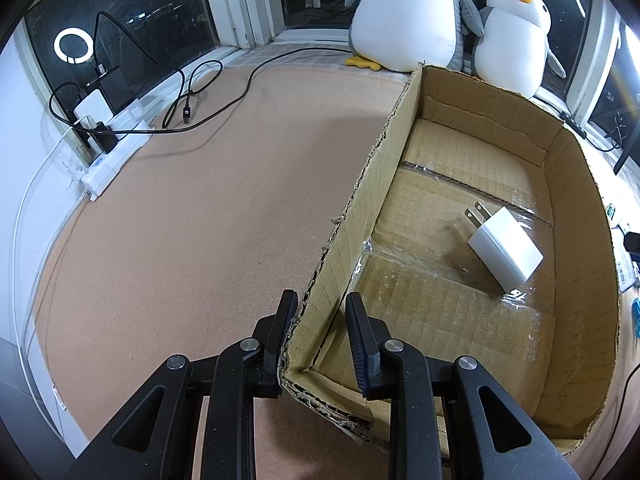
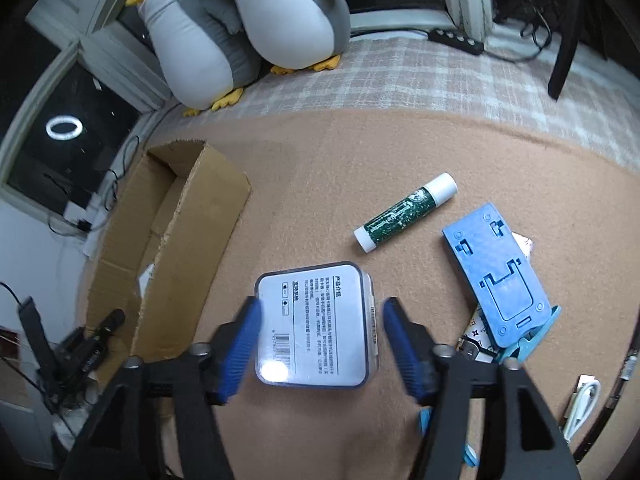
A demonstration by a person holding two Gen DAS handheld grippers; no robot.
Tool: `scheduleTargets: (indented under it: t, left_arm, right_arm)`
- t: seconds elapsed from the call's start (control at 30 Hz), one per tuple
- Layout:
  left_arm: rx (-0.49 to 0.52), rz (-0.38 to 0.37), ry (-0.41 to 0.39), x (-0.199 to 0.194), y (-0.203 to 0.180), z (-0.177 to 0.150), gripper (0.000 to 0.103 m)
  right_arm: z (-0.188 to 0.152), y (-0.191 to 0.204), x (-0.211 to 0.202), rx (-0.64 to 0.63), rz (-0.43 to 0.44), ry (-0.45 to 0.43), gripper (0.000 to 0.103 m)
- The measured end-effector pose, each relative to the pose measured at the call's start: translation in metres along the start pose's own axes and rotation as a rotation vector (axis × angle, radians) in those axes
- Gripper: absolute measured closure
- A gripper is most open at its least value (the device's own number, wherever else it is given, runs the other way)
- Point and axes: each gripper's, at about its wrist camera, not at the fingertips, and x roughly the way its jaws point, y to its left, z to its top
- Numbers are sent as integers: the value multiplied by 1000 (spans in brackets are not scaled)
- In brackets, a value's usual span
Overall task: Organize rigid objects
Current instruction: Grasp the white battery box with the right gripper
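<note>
While your left gripper [image 1: 322, 300] straddles the cardboard box [image 1: 576, 280] wall (jaws apart), your right gripper [image 2: 320, 308] brackets the clear case [image 2: 316, 324] — jaws open too.

A tan felt mat [image 1: 180, 220] covers the work surface, with a checked cloth [image 2: 440, 76] beyond it along the sill. Dark windows [image 1: 132, 12] in white frames reflect a ring light [image 1: 74, 46]. Two plush penguins [image 1: 404, 16] stand against the glass; a white power strip [image 1: 116, 148] with plugged cables lies along the left wall.
</note>
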Motion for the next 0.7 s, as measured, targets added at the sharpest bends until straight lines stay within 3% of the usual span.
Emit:
scheduleTargets:
  t: [0.3,0.5,0.7]
  left_arm:
    - [-2,-2,-3,0,-2,0,76]
    - [-7,-4,-5,0,-3,0,76]
    - [-11,-7,-6,1,-3,0,76]
  right_arm:
    - [-8,46,11,-195,-236,50,33]
    - [-4,50,24,-215,-306,110,32]
    - [0,49,37,-214,-315,157,31]
